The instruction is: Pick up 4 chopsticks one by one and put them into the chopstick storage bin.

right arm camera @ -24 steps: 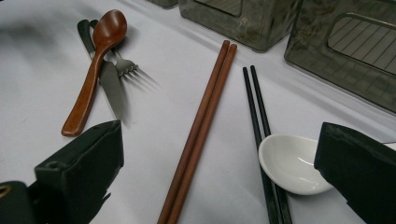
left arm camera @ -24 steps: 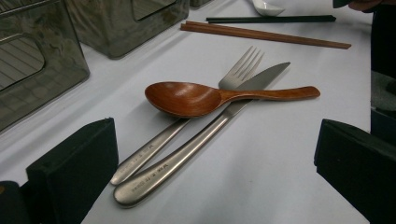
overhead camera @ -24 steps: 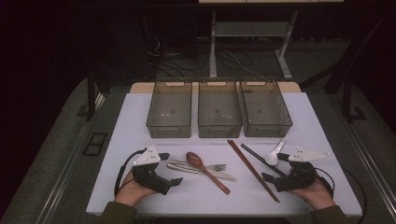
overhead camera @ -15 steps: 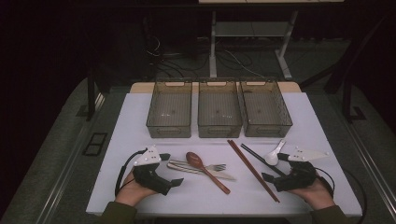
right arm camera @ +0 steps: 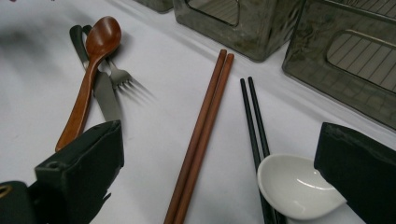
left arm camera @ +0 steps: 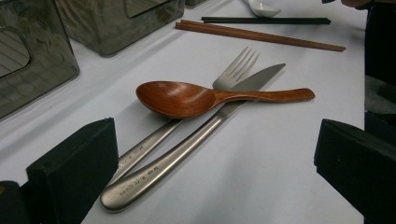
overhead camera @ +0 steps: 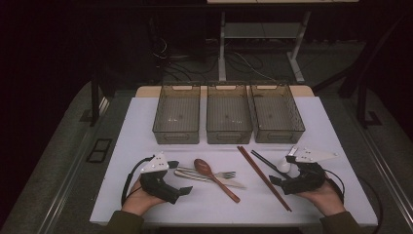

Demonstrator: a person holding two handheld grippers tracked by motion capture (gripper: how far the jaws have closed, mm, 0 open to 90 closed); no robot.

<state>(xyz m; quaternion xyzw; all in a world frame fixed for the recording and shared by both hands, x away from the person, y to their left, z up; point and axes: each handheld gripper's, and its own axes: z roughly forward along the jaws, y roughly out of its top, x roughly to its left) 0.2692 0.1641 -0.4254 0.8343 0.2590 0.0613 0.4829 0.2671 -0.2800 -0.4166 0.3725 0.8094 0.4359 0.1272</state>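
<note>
Cutlery, led by the wooden spoon [left arm camera: 187, 99] lying across fork [left arm camera: 233, 72] and knife [left arm camera: 196, 140] in front of the middle bin [overhead camera: 229, 114], awaits sorting; both grippers, left [overhead camera: 182, 191] and right [overhead camera: 275, 181], rest open-jawed, needing a reach first.

Three smoky translucent bins [overhead camera: 229, 136] side by side along the far edge of the white table [overhead camera: 136, 126]; beyond that table, tangled floor cables [overhead camera: 243, 63].
</note>
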